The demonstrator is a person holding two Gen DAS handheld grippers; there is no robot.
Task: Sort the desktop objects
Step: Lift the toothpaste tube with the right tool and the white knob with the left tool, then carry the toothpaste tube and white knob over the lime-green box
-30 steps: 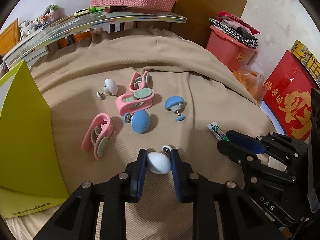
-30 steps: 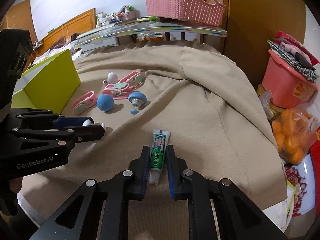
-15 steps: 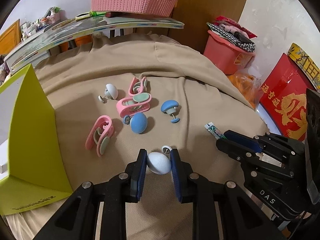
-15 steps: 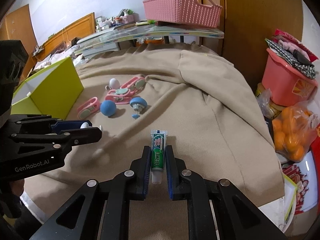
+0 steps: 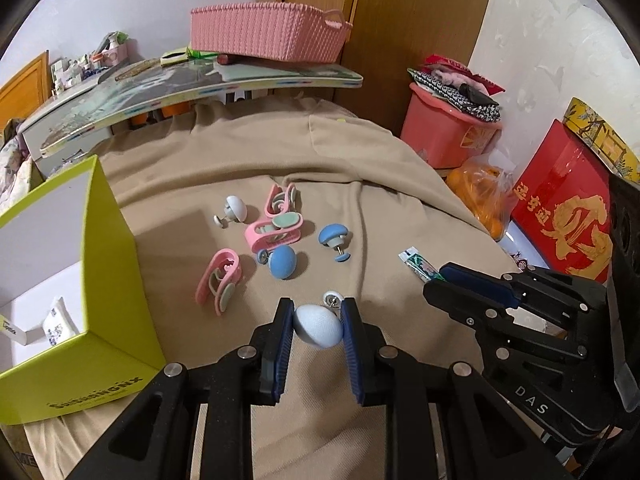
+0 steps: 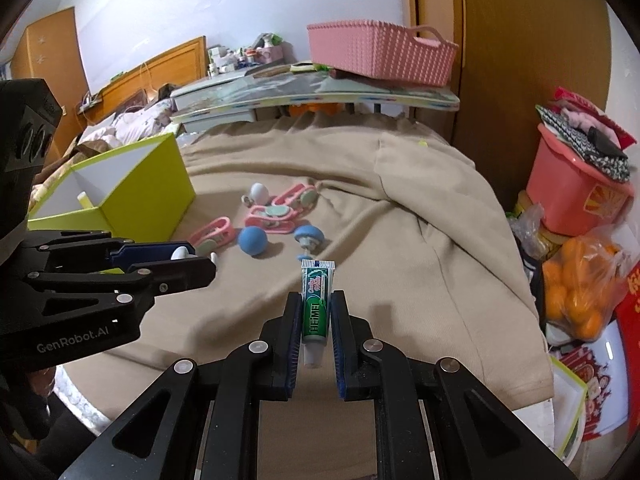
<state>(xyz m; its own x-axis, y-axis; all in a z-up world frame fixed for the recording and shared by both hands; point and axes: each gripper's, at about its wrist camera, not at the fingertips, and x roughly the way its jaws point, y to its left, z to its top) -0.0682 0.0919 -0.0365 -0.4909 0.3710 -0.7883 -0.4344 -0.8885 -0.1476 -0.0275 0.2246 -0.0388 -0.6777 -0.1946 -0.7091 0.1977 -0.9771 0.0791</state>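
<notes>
On the left edge of the tabletop [image 5: 400,168], which is draped in tan cloth, stands one open lime-green box [image 5: 100,344]; its front wall bears dark lettering too blurred to read, and a small white packet lies inside.

The left gripper [image 5: 318,326], stamped "GenRobot.AI" on its body in the right wrist view, is clenched on a pale-blue mushroom knob [image 5: 319,326], one of two pale ones. The other pale knob [image 5: 234,208] lies farther back, beside the pink clips.

Mid-tabletop I count three pink clips with sage-green pads: one [image 5: 220,282] nearest the box, one [image 5: 276,232] in the middle, one [image 5: 282,200] behind it. There are two darker blue knobs: one [image 5: 282,262] touching the middle clip, one [image 5: 334,236] just right of it, stem pointing toward the near edge.

The right gripper [image 6: 316,328], marked "DAS" in the left wrist view, grasps one green toothpaste tube [image 6: 317,308] lengthwise, cap toward the camera; it reads "HEIMEI" down the body, with smaller script above I cannot make out. The tube is held near the front edge.

One pink woven basket [image 5: 268,32] sits on the shelf behind the far edge.
</notes>
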